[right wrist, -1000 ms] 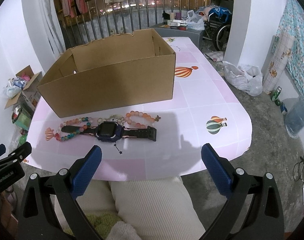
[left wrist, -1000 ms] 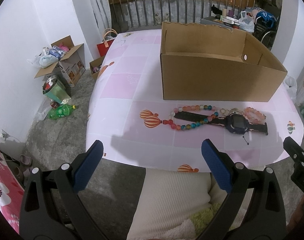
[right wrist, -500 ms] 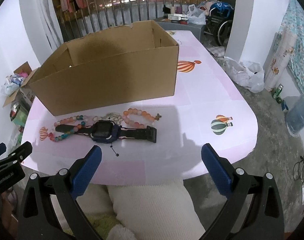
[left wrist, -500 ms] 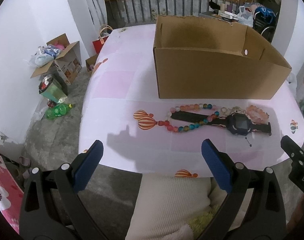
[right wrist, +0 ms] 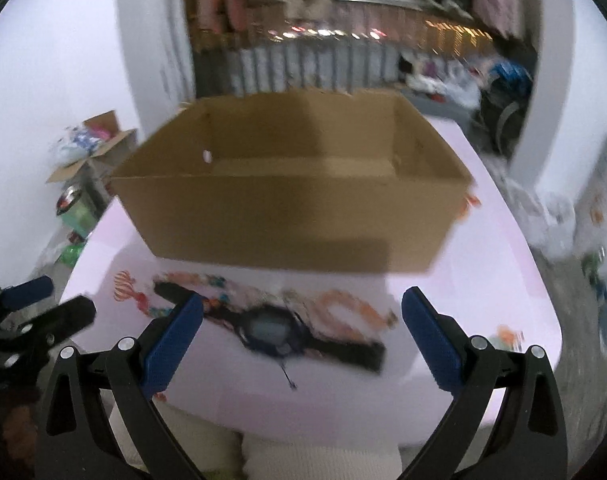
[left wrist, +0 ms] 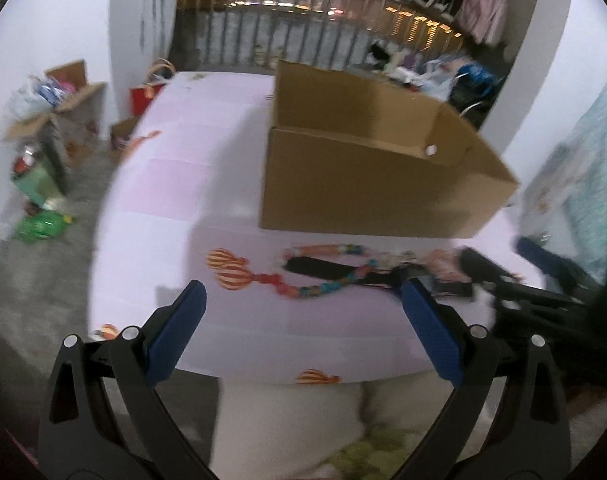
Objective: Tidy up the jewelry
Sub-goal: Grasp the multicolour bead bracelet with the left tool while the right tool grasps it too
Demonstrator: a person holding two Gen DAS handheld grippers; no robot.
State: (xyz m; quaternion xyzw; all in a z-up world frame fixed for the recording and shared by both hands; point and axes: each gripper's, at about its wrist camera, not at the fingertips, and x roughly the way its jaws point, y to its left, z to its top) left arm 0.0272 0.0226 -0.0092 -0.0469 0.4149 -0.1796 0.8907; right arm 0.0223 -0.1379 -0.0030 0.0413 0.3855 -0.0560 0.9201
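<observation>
Both the left hand-held gripper and right hand-held gripper are spread and empty; the light, stiff-cased smartwatch at lower centre, beside limp, slippery bead bracelets before the cardboard box, looks best pinched across its strap.

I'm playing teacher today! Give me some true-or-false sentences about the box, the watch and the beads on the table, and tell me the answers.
1. The cardboard box is open at the top. True.
2. The watch lies inside the box. False: it lies on the table, in front of the box.
3. The right gripper is shut on the watch. False: it is open and holds nothing.
4. The colourful bead bracelet lies on the table. True.
5. The left gripper is open. True.
</observation>
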